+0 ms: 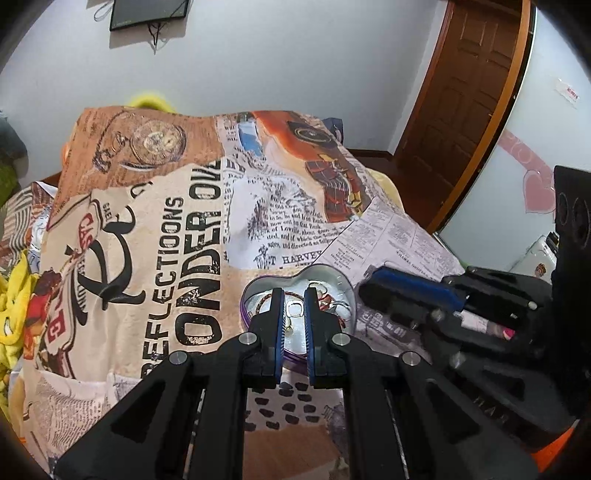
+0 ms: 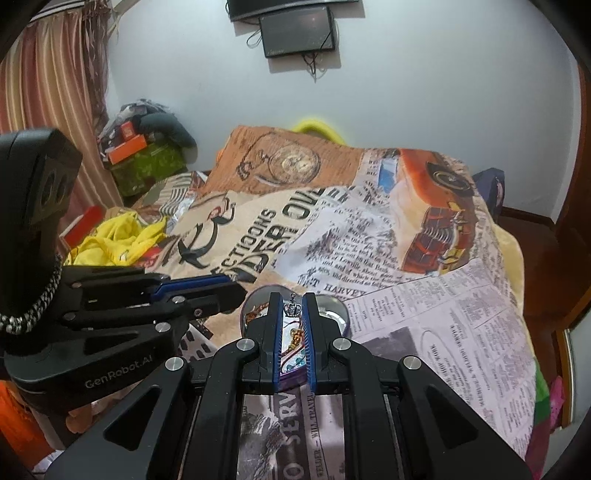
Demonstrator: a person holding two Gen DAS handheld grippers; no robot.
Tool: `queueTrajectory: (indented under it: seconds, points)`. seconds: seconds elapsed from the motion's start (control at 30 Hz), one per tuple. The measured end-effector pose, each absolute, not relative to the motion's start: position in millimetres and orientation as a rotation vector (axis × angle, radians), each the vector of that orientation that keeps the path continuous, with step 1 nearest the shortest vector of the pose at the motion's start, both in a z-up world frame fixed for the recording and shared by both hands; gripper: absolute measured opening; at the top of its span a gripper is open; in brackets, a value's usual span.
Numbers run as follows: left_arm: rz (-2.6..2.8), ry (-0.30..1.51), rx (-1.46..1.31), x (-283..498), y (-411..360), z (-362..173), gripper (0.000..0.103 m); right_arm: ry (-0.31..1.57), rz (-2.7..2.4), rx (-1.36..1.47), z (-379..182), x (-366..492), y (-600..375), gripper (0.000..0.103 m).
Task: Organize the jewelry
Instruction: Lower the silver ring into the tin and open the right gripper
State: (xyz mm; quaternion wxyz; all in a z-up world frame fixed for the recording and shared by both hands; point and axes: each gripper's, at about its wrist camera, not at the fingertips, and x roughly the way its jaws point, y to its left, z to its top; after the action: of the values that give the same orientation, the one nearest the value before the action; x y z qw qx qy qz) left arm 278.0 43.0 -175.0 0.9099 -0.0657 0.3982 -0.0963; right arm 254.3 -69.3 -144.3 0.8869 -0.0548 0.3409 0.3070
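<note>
Left wrist view: the heart-shaped tin sits open on the printed blanket, its purple wall showing at the near rim, and it's our landmark for everything else. Inside the tin lies a tangle of jewelry: a small square ring right in the middle, a braided reddish cord toward the tin's left side, more fine pieces toward its right lobe that are too small to make out. The left gripper hangs directly over the tin, blue pads drawn in to a narrow slit, with no piece pinched between them; the ring shows through the gap. Just to the right of the tin comes the right gripper, a bit blurred, its tips near the tin's right lobe.

From the right wrist view, the right gripper is also over the tin, jaws narrow, and a little silver crown charm sits right at the slit between the tips; whether it's pinched or just seen through the gap, I can't tell. Beads and a cord show lower in that gap. The left gripper reaches in from the tin's left.

Farther back beyond the tin, yellow cloth lies bunched, and a dark screen hangs on the wall.
</note>
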Motion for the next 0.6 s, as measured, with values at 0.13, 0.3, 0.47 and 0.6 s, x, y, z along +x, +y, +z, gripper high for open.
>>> queueTrajectory:
  seconds: [0.13,0.3,0.47,0.6]
  points:
    - [-0.210,0.844,-0.118,286.6,40.1,-185.8,0.008,0.753,0.651,-0.144,-159.9,258.4,-62.4,0.009]
    - [-0.214,0.883,-0.122,295.8,40.5,-200.8,0.008,0.798,0.658,-0.162,-174.3,260.9,-59.0,0.009]
    - [-0.228,0.890,-0.126,298.6,41.6,-203.4,0.008,0.829,0.656,-0.166,-182.7,265.1,-58.5,0.009]
    - [-0.226,0.889,-0.131,299.7,43.8,-203.1,0.008,0.854,0.665,-0.150,-187.1,268.2,-59.0,0.009]
